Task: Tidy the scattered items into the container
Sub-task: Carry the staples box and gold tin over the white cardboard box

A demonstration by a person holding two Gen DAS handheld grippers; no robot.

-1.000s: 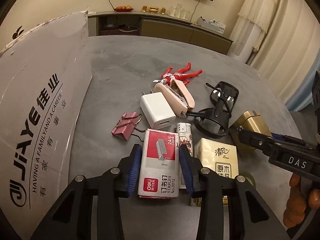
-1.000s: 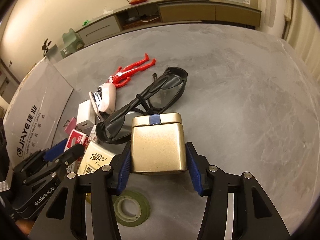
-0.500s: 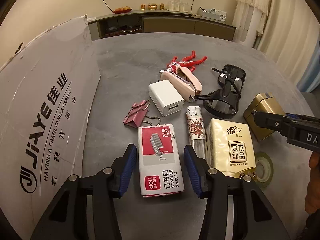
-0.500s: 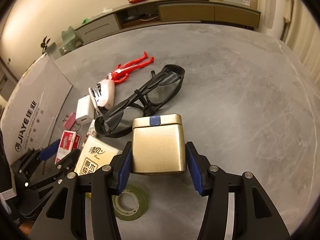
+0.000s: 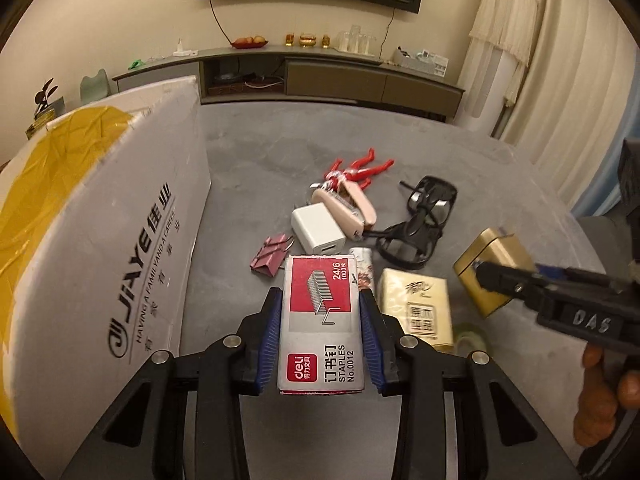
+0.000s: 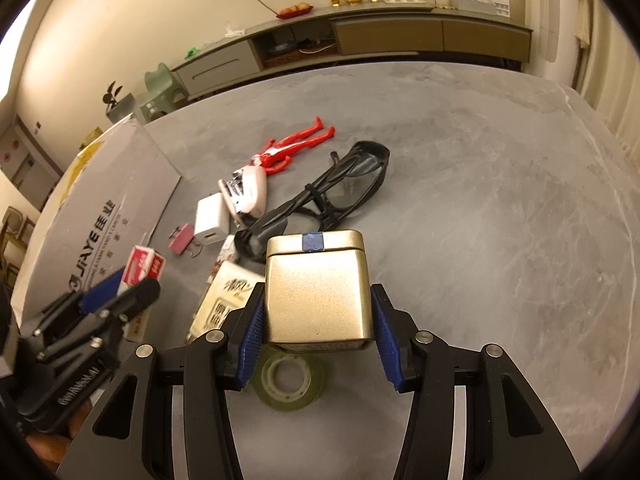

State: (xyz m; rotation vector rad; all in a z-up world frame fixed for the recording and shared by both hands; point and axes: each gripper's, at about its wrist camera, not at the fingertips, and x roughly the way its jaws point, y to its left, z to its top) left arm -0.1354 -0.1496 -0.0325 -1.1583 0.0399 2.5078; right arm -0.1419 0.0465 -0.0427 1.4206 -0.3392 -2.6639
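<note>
Left wrist view: your left gripper (image 5: 321,334) is squeezing the staple box (image 5: 321,322), fingers pressing both long sides, lifted off the table (image 5: 260,152) right beside the cardboard box (image 5: 100,240). Your right gripper (image 6: 318,334) is clamping the gold tin (image 6: 318,292) the same way, hanging above the tape roll (image 6: 290,380). The tissue pack (image 5: 418,308), sunglasses (image 6: 340,192), charger (image 5: 318,228), stapler (image 5: 348,208), binder clip (image 5: 270,256) and red figure (image 6: 296,146) are lying loose on the table.
</note>
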